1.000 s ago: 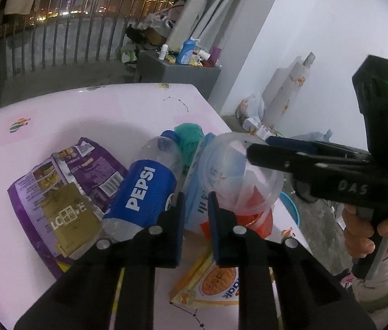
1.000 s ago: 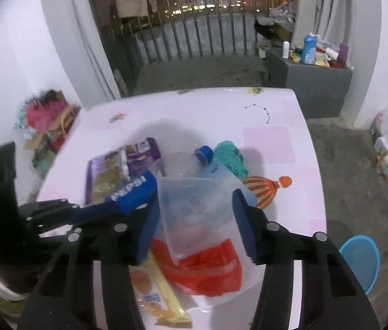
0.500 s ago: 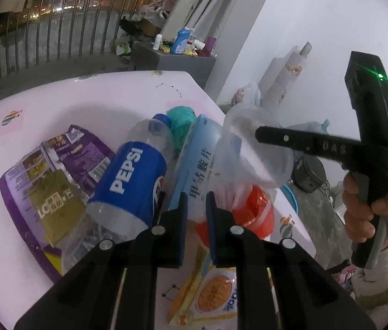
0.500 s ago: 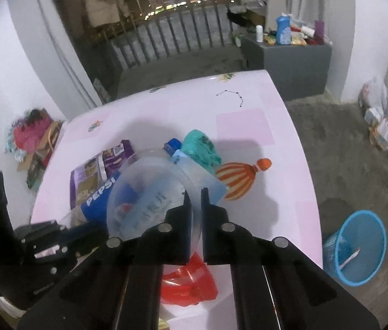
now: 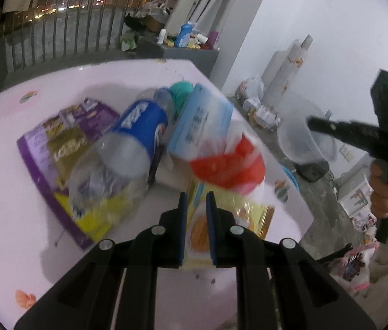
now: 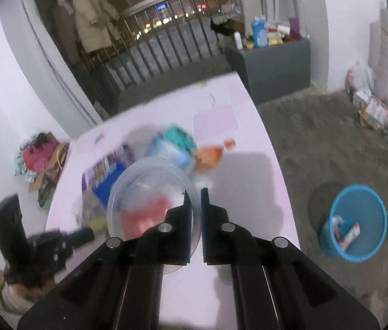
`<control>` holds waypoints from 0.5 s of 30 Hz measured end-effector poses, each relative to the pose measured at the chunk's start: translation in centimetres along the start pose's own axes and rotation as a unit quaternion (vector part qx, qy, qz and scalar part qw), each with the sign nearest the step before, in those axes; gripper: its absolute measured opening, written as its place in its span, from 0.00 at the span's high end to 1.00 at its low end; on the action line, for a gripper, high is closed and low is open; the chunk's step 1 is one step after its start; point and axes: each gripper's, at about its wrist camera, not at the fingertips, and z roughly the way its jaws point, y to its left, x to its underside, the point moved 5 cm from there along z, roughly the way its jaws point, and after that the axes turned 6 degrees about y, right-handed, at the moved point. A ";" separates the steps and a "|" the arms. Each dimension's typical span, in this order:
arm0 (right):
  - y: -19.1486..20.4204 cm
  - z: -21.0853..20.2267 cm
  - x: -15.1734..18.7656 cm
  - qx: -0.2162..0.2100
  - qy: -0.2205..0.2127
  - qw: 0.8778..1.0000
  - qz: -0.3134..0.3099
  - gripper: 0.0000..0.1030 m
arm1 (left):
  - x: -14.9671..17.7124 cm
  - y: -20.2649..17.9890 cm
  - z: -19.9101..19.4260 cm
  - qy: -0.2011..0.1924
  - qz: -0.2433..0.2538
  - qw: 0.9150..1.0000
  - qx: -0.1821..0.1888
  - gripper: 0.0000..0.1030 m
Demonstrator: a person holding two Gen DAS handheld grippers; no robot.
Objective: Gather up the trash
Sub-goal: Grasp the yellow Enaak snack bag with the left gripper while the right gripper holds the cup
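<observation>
A pile of trash lies on the pink table (image 5: 15,220): a Pepsi bottle (image 5: 139,132), a purple snack bag (image 5: 64,137), a light blue tissue pack (image 5: 202,121), a red plastic bag (image 5: 229,165) and a yellow wrapper (image 5: 251,214). My left gripper (image 5: 196,202) hovers over the yellow wrapper, jaws nearly together and holding nothing. My right gripper (image 6: 196,192) is shut on the rim of a clear plastic cup (image 6: 144,192). In the left wrist view the right gripper (image 5: 313,123) holds this cup (image 5: 301,143) in the air past the table's right edge.
A blue waste basket (image 6: 356,222) with some trash in it stands on the concrete floor right of the table. A grey cabinet (image 6: 279,63) with bottles stands behind the table by a railing. Bags and boxes (image 6: 378,112) lie along the right wall.
The right gripper closed on the clear cup and carried it off the pile to the right. The left gripper drew back from the bottle to above the yellow wrapper.
</observation>
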 end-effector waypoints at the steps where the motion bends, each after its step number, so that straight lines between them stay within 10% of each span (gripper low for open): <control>1: 0.0 0.4 1.1 -0.004 0.017 1.000 0.002 0.96 | 0.6 0.2 0.2 0.005 -0.006 1.000 -0.002 0.87; 15: 1.5 5.7 6.6 -0.028 0.112 0.993 0.024 0.96 | 2.7 2.0 4.2 0.032 -0.057 0.998 -0.007 0.58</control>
